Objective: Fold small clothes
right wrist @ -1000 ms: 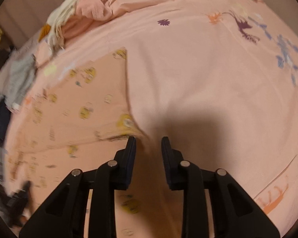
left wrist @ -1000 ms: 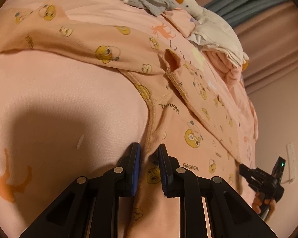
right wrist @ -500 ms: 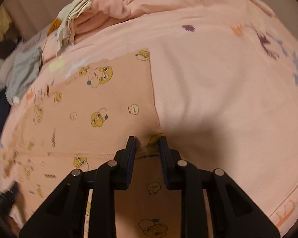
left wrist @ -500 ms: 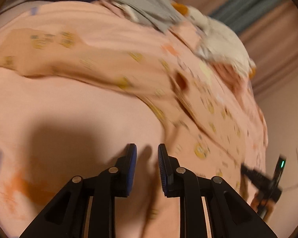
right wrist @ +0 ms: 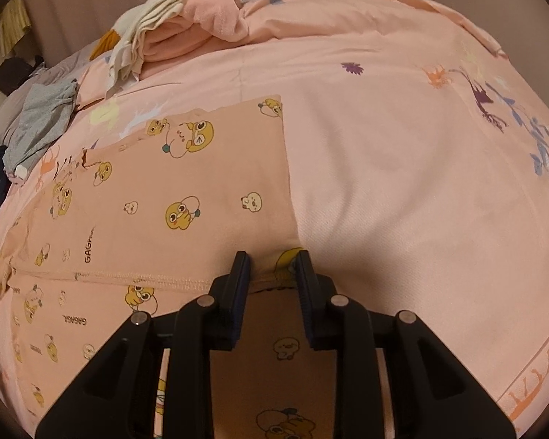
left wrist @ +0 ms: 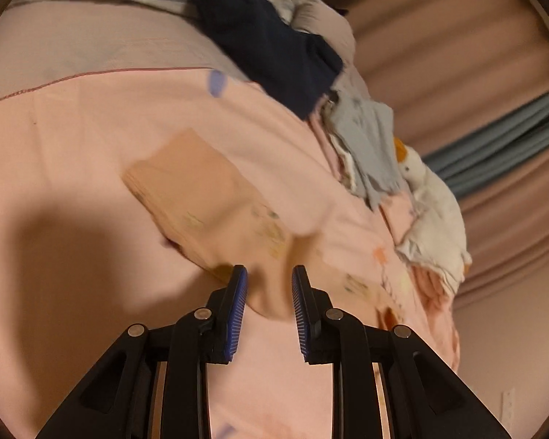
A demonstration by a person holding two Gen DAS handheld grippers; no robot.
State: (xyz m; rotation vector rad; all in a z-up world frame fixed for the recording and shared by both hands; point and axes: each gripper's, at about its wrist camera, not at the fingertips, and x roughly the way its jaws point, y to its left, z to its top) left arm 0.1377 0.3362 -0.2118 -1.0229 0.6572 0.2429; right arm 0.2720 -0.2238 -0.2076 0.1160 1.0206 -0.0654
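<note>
Left gripper (left wrist: 269,281) jaws narrow, pinching the blurred peach garment (left wrist: 201,197) over the bed (left wrist: 73,128). Right gripper (right wrist: 271,267) opening, garment's hem btwn jaws.

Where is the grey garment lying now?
In the left wrist view the grey garment lies at the upper right, between the dark navy garment and the white goose toy.

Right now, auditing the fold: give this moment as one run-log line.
phase: folding | left gripper: jaws shut on peach cartoon-print garment | right gripper: jaws shut on its hem edge | surface: pink bedsheet
</note>
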